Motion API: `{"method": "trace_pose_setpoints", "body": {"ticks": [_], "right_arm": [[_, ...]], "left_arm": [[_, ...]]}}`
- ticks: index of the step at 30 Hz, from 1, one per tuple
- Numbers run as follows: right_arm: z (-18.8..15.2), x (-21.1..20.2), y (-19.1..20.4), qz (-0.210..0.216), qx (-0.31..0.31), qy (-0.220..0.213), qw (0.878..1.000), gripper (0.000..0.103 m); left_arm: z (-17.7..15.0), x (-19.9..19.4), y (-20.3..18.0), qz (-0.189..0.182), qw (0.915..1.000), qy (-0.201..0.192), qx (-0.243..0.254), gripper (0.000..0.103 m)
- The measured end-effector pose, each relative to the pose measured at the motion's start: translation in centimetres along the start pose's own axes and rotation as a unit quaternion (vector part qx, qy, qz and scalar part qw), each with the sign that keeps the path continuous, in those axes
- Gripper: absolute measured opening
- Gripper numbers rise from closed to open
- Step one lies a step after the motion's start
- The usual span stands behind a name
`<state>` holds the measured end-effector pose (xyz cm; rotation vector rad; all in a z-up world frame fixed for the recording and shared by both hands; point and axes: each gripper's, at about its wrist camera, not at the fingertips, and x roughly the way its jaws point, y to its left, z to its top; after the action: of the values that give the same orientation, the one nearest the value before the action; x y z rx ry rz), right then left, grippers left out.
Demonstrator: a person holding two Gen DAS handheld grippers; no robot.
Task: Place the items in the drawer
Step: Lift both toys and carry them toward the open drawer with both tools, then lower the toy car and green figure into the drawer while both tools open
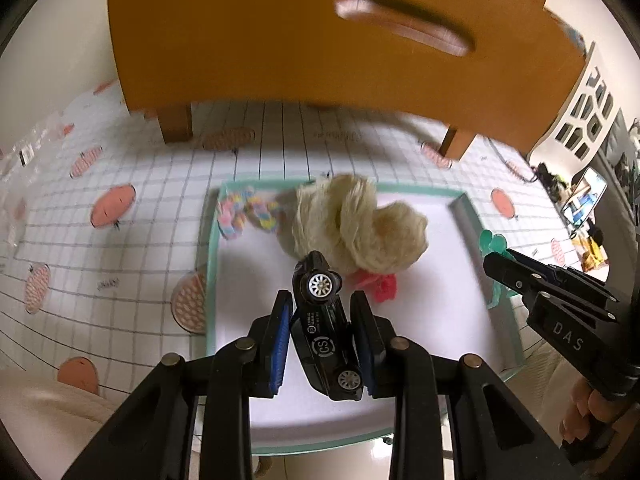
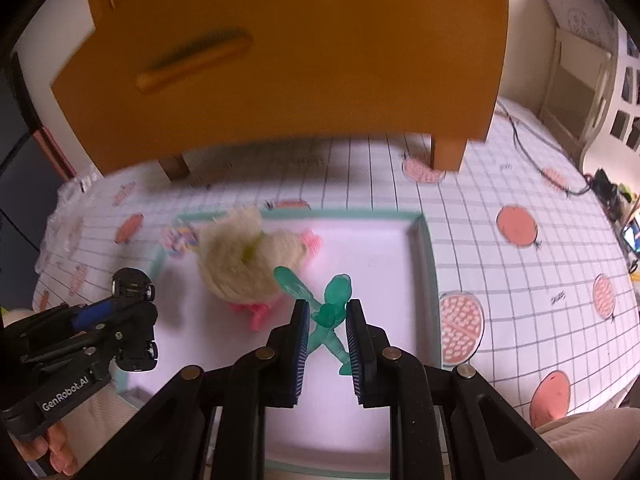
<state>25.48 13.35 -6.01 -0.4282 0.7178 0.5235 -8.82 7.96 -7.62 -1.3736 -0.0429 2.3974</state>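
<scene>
My left gripper (image 1: 323, 312) is shut on a black toy car (image 1: 325, 320), held above the white tray (image 1: 504, 320). My right gripper (image 2: 327, 320) is shut on a green plastic figure (image 2: 330, 308), also over the tray (image 2: 426, 264). In the tray lie a cream fluffy toy (image 1: 360, 228) with pink parts (image 1: 380, 285) under it and a pastel coloured item (image 1: 244, 216) at the far left corner. The orange wooden drawer unit (image 1: 320, 32) stands behind the tray, its front with a slot handle (image 1: 404, 26). The right wrist view shows the car (image 2: 134, 320) in the left gripper.
A checked tablecloth with pink fruit prints (image 2: 516, 224) covers the table. A black cable (image 2: 532, 152) runs along the right side. White shelving (image 2: 576, 80) stands at the far right. A hand (image 2: 52, 452) holds the left gripper's handle. Clear plastic bags (image 1: 24, 160) lie at the left.
</scene>
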Motion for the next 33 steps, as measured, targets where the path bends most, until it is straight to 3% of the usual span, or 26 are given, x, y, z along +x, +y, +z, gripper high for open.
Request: {"method": "trace_pose_setpoints", "body": {"ticks": [8, 19, 27, 33], "right_arm": [[3.7, -6.0, 1.4, 0.023, -0.013, -0.091, 0.996, 0.02], [12.1, -14.5, 3.4, 0.051, -0.038, -0.209, 0.976, 0.02], [17.5, -17.1, 3.4, 0.053, -0.044, -0.239, 0.969, 0.02], [19.8, -15.4, 2.9, 0.041, -0.046, -0.224, 0.973, 0.02]], "left_arm": [[3.9, -6.6, -0.5, -0.012, 0.9958, -0.091, 0.004, 0.031], [11.9, -14.9, -2.0, -0.026, 0.978, -0.204, 0.034, 0.031], [17.6, -17.7, -2.4, -0.013, 0.9687, -0.244, 0.043, 0.031], [20.0, -16.2, -2.1, 0.004, 0.9719, -0.232, 0.036, 0.031]]}}
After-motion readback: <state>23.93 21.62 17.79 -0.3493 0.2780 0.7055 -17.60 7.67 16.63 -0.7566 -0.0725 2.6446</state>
